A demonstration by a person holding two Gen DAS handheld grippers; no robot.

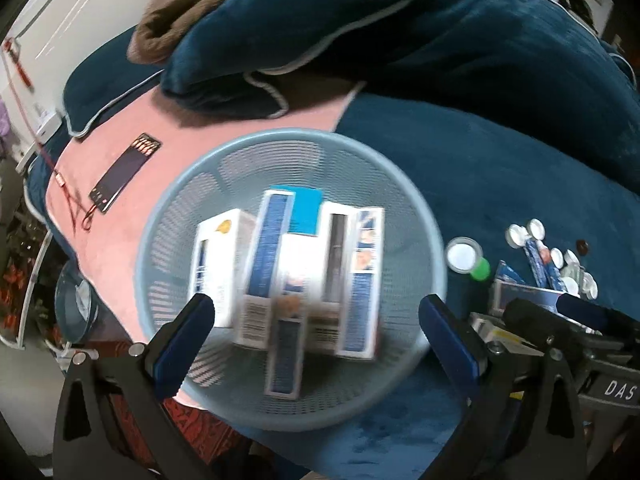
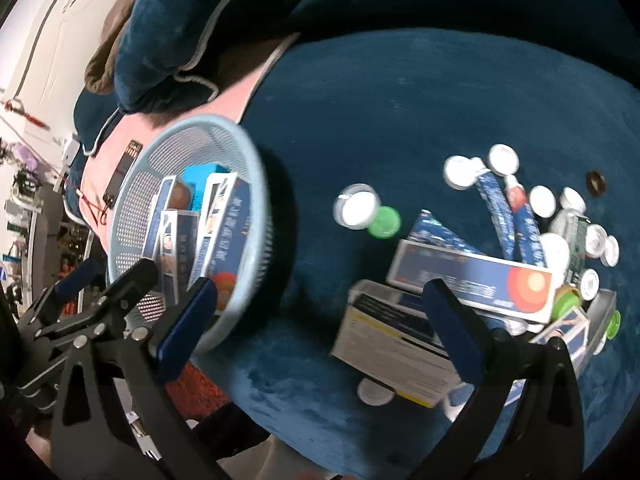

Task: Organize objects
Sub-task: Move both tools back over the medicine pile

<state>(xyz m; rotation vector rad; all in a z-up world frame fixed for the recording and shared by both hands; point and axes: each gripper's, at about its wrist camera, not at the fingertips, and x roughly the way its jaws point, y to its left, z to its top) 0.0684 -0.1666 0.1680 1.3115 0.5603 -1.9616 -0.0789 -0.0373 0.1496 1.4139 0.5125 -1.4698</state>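
So both grippers are hanging over a bed covered in a dark blue velvety blanket (image 2: 400, 100), with a pink sheet (image 1: 120, 248) on the side toward the white wall. The left gripper (image 1: 316, 336) sits right above a round light-blue mesh basket (image 1: 404, 200), fingers spread wide and holding nothing. The basket straddles the line where the pink sheet meets the blue blanket, and it's got a handful of blue-and-white cartons (image 1: 304, 276) standing and leaning in it, plus one bright turquoise box (image 1: 306, 212) tucked behind them. The right gripper (image 2: 316, 324) is wide open too and empty, hovering over the blanket between the basket (image 2: 256, 184) and a messy pile of stuff: a couple of bigger boxes, one with an orange circle (image 2: 476, 280) and one with a yellow edge (image 2: 392, 352), some blue tubes (image 2: 496, 204), and a bunch of little white-capped jars (image 2: 502, 159). A small clear jar (image 2: 357, 206) and a green cap (image 2: 384, 222) sit on their own between the basket and the pile. There's a phone (image 1: 120, 176) on the pink sheet with a red cable plugged in, and dark blue pillows (image 1: 320, 20) stacked at the far edge of the bed.
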